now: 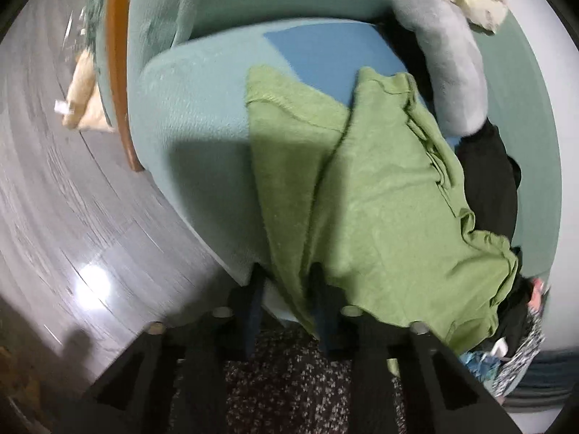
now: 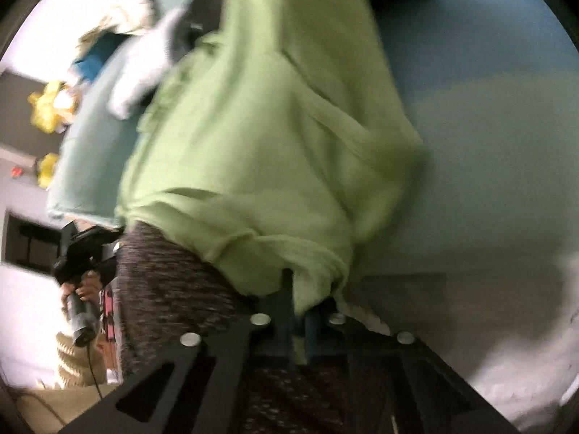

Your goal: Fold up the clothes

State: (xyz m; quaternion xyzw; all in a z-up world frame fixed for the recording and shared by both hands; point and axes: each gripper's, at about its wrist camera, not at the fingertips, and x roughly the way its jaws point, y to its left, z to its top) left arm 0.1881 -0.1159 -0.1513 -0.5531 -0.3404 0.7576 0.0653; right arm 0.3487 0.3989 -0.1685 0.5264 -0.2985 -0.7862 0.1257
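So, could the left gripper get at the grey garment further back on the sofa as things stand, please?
Probably not right away: the left gripper is shut on the green garment, and that cloth lies between it and the grey garment.

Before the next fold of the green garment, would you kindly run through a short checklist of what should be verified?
1. Left gripper jaws shut on the green garment: ok; cloth runs between the jaws.
2. Right gripper jaws shut on the garment: ok; a bunched edge sits in the jaws.
3. Garment flat: not ok; it is creased and bunched along its right side in the left wrist view.
4. Room on the light blue cushion: ok; bare surface shows left of the garment.
5. Grey cloth and black clothing clear of the fold: cannot tell; both lie right beside the garment.
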